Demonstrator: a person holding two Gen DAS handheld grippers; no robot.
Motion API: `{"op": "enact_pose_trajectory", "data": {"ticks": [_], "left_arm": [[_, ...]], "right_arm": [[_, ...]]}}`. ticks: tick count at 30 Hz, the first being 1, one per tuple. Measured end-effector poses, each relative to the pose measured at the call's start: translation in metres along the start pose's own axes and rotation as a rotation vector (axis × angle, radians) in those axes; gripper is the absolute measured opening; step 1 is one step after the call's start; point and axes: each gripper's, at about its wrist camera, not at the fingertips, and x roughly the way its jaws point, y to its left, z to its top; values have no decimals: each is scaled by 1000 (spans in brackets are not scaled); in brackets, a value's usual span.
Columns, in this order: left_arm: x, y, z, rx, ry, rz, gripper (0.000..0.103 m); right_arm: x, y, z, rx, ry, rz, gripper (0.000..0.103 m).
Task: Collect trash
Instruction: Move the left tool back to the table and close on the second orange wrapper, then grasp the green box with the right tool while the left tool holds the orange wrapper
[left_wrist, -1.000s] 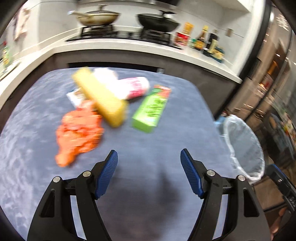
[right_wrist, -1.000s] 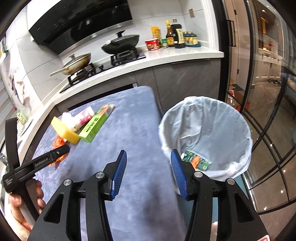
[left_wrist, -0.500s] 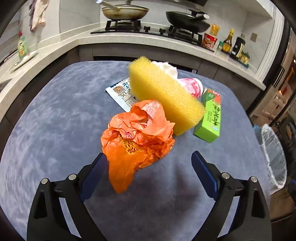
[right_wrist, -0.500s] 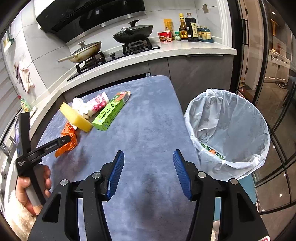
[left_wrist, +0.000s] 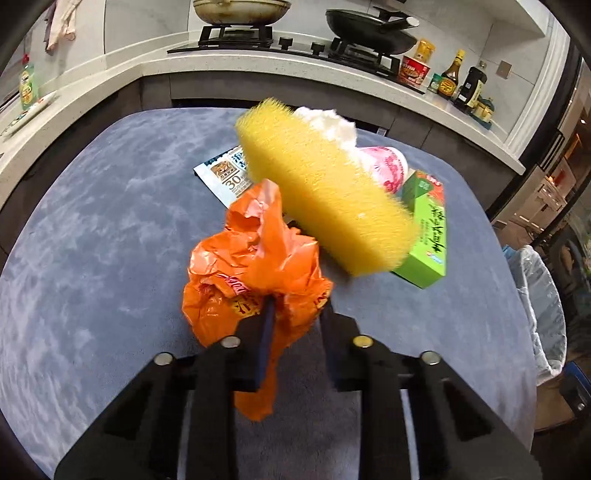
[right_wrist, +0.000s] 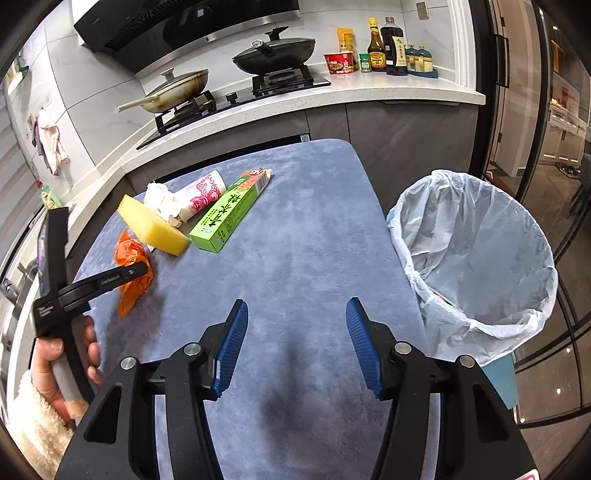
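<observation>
My left gripper (left_wrist: 295, 314) is shut on a crumpled orange plastic bag (left_wrist: 255, 269), seen from the side in the right wrist view (right_wrist: 135, 273). Behind it lie a yellow sponge (left_wrist: 321, 192), a green box (left_wrist: 424, 236), a pink-patterned paper cup (left_wrist: 384, 166), white crumpled tissue (left_wrist: 328, 122) and a printed packet (left_wrist: 229, 177). My right gripper (right_wrist: 295, 343) is open and empty above the blue table (right_wrist: 314, 229). The bin with a white liner (right_wrist: 476, 251) stands to its right.
A white kitchen counter (right_wrist: 332, 99) with a hob, two pans and sauce bottles (right_wrist: 384, 48) runs behind the table. Glass doors (right_wrist: 554, 147) stand at the right. The bin also shows at the right edge of the left wrist view (left_wrist: 543, 306).
My left gripper moved forward to the orange bag and closed on it. My right gripper swung left, away from the bin, and stayed open.
</observation>
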Motion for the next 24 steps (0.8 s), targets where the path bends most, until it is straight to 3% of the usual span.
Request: {"op": "enact_pose_trajectory", "data": {"ticks": [9,17,24], "left_arm": [[-34,3,-16,-12,0,-35,15],[-45,12,-22,-22,13,-43,15],[-45,17,-23,-23,22,-66,15]], "right_arm": [[26,29,22,-29,1,53,54],[75,70,50,-18,10,107,54],[116,96,65,-16,20,91,54]]}}
